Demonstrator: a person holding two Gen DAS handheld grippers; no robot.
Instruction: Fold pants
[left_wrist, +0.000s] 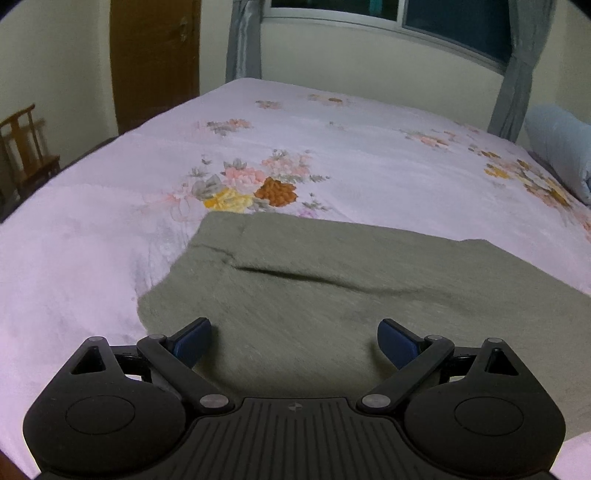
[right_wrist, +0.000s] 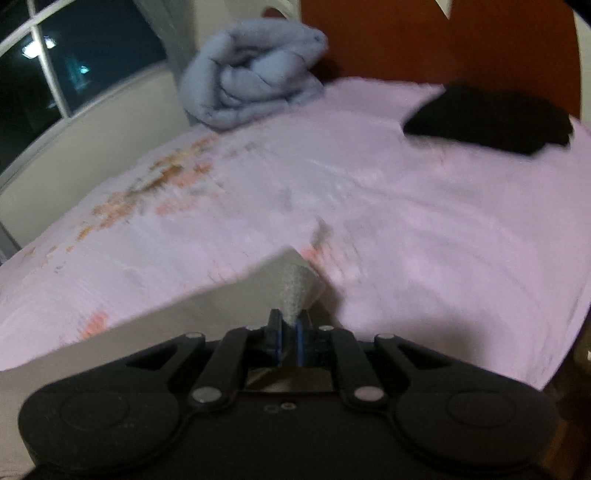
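Clamped in my right tool, a corner of the grey-green pants rides along so I can lay it over; my left tool hangs spread above the pants, flat on the bed.

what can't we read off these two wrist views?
- Pants: near and right parts cut off in the left wrist view by the left gripper body and the frame edge.
- Fabric pinched in the right gripper: motion-blurred in the right wrist view, so which part of the pants it is can't be told.
- Black item: blurred, unidentifiable.
- Blanket: cropped at the right edge.
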